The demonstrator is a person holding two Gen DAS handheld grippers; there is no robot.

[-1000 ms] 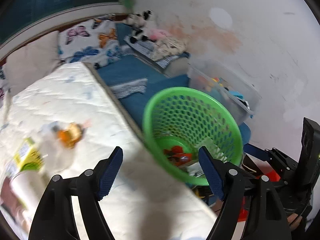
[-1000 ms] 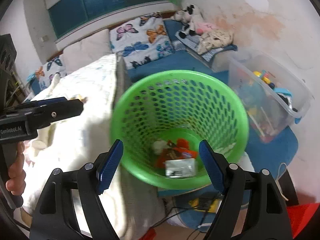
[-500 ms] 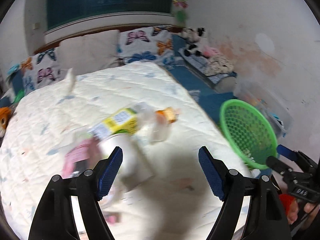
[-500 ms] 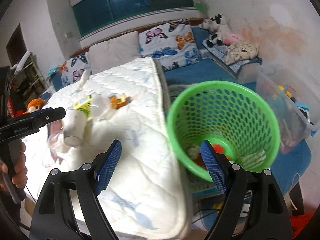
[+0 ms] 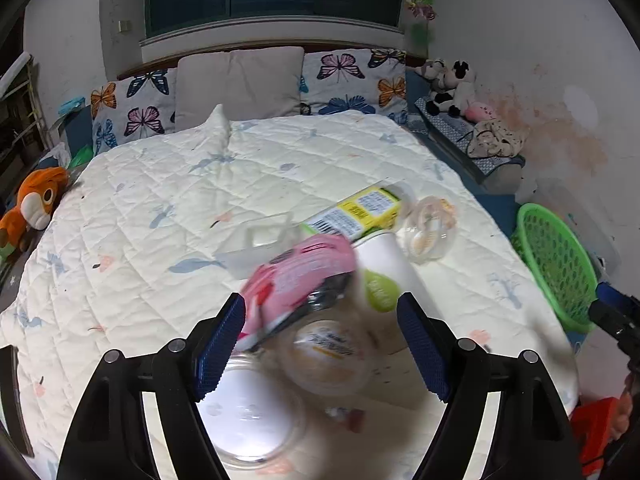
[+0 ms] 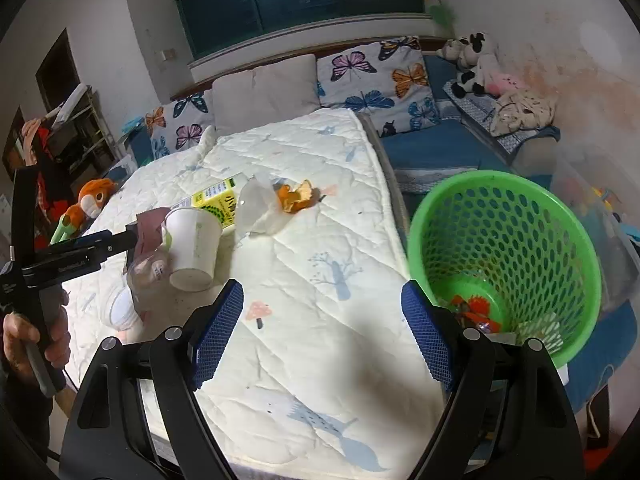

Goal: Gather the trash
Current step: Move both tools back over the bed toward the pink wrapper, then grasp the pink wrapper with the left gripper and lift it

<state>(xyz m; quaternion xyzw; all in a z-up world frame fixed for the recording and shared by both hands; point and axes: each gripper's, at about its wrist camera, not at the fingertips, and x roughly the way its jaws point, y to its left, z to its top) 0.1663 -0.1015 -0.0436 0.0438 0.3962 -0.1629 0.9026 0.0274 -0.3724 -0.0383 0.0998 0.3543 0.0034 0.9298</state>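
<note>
- Left hand-held gripper (image 5: pixel 320 340) spread wide, empty, over pink wrapper (image 5: pixel 298 276) amid trash near bed's (image 5: pixel 140 220) right edge.
- Right hand-held gripper (image 6: pixel 322 330) likewise open, empty, beside green basket (image 6: pixel 504 252).
- Risk: snagging two overlapping pieces, dropping one.

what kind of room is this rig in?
Almost certainly a lived-in bedroom: a quilted bed with butterfly pillows at its head, plush toys by the wall, and a green trash basket beside it.

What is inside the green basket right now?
In the right wrist view, the green basket holds red-orange wrappers and something pale on its floor. The right hand-held gripper, open, has a finger that covers the near part of the bottom, so anything there is hidden.
</note>
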